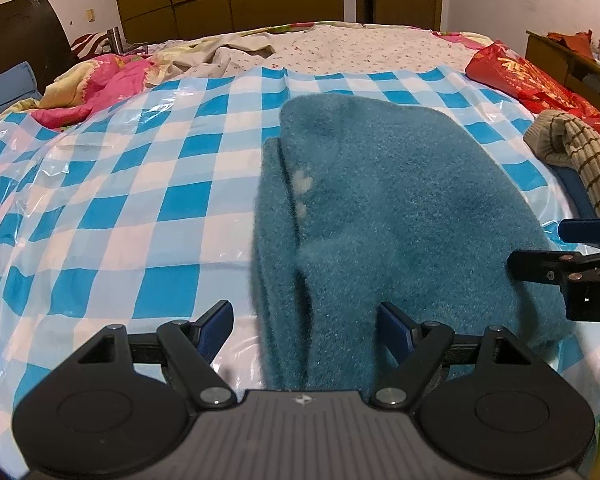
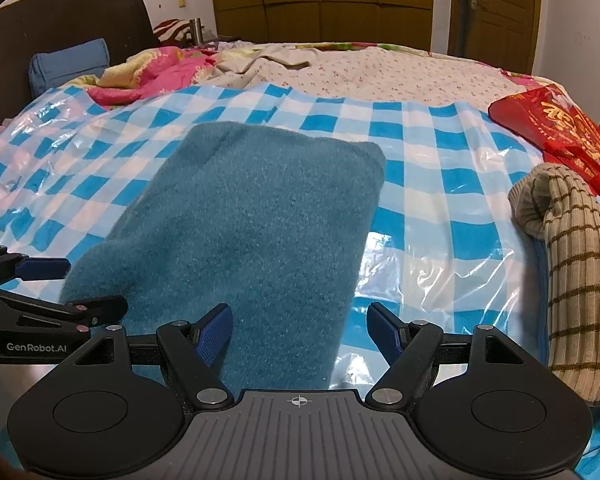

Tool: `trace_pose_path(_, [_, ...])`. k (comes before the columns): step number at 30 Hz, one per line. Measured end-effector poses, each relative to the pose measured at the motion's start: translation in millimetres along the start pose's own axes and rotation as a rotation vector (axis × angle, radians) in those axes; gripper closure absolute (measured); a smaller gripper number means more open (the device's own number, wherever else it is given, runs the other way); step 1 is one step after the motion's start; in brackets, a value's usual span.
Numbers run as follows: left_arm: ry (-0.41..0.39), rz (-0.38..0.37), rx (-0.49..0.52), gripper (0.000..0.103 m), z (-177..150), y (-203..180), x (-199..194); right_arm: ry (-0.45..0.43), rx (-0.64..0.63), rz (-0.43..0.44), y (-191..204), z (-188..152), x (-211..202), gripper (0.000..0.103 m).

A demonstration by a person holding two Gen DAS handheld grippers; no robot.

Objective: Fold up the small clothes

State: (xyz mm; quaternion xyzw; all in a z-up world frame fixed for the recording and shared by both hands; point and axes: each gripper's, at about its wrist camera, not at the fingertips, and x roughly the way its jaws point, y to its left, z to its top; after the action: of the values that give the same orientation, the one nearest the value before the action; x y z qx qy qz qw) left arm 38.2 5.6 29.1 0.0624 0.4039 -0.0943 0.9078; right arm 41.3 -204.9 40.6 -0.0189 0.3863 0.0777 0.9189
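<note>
Teal garment (image 2: 244,216) folded flat ahead of both grippers; left gripper (image 1: 306,330) and right gripper (image 2: 300,330) spread wide, gripping nothing, near edge between pads

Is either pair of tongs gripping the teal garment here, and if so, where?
Nothing is held. The left tongs and right tongs both stand open over the near edge of the folded teal garment, pads not pressing it.
</note>
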Motion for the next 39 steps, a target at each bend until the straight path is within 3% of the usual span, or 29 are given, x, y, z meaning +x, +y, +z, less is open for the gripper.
trace_pose_path(19, [0.009,-0.003,-0.053,0.014,-14,9,-16,0.01,0.017,-0.01,3,-7,-1,0.028])
trace_pose_path(39, [0.06,-0.054,-0.066,0.015,-38,-10,-21,0.022,0.047,0.0,4,-29,-18,0.028])
